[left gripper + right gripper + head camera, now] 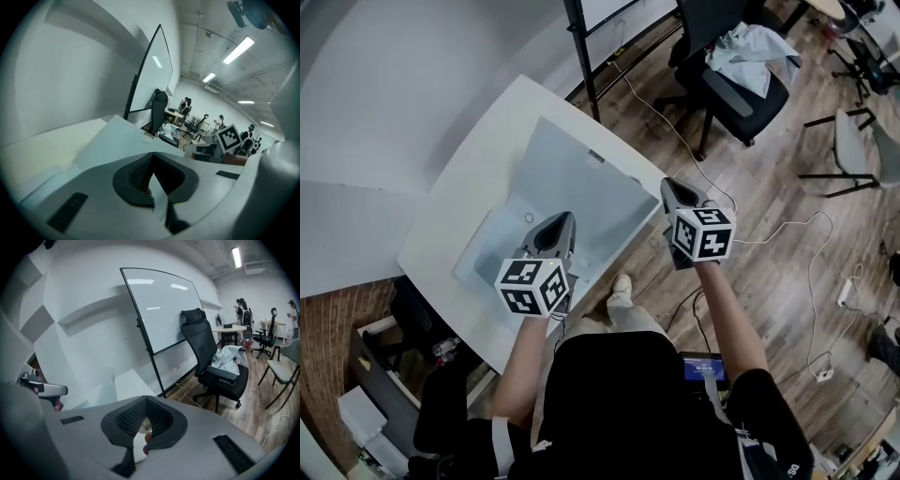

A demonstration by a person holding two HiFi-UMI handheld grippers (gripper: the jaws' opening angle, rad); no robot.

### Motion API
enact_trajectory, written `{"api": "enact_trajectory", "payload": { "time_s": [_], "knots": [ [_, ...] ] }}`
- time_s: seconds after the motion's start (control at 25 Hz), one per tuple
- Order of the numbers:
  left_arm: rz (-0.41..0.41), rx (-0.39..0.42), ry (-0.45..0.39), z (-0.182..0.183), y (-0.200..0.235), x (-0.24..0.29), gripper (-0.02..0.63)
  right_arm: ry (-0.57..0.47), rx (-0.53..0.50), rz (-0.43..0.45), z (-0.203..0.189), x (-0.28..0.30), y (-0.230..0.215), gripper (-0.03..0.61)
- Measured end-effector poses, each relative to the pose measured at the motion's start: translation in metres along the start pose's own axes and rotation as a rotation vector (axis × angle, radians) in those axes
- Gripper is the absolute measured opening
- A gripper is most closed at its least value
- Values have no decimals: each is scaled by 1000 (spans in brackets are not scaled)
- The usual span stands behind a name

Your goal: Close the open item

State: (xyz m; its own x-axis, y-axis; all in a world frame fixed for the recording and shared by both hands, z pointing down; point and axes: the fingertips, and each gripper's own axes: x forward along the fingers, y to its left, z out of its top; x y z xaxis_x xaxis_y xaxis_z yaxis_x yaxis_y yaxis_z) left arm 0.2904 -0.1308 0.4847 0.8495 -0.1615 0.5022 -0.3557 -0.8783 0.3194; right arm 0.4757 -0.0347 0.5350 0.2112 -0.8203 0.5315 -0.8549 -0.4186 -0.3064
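Note:
A pale blue-grey flat box (581, 183) lies open on the white table (478, 141), its big lid panel spread toward the far right and its shallow base (487, 251) toward the near left. My left gripper (561, 221) hovers over the box's near part, jaws shut and empty. In the left gripper view the shut jaws (151, 174) point across the lid panel (119, 136). My right gripper (675, 190) hangs just off the table's right edge, beside the lid, also shut and empty. The right gripper view shows the box (124, 385) beyond its jaws (143, 420).
A whiteboard stand (581, 52) rises behind the table. A black office chair (727, 80) with a cloth on it and a grey chair (853, 141) stand on the wooden floor with cables (787, 230). Dark equipment (394, 375) sits near left under the table. People stand far off.

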Motion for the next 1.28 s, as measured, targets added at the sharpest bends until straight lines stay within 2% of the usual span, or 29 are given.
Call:
{"api": "enact_trajectory", "payload": {
  "time_s": [0.76,1.28],
  "knots": [
    [69,-25,-36,-7,15,-28,11,54,-49,84,-13,5,26,37],
    [59,-25,-39,-8,5,-41,11,47,-47,48,-10,-13,17,37]
  ]
}}
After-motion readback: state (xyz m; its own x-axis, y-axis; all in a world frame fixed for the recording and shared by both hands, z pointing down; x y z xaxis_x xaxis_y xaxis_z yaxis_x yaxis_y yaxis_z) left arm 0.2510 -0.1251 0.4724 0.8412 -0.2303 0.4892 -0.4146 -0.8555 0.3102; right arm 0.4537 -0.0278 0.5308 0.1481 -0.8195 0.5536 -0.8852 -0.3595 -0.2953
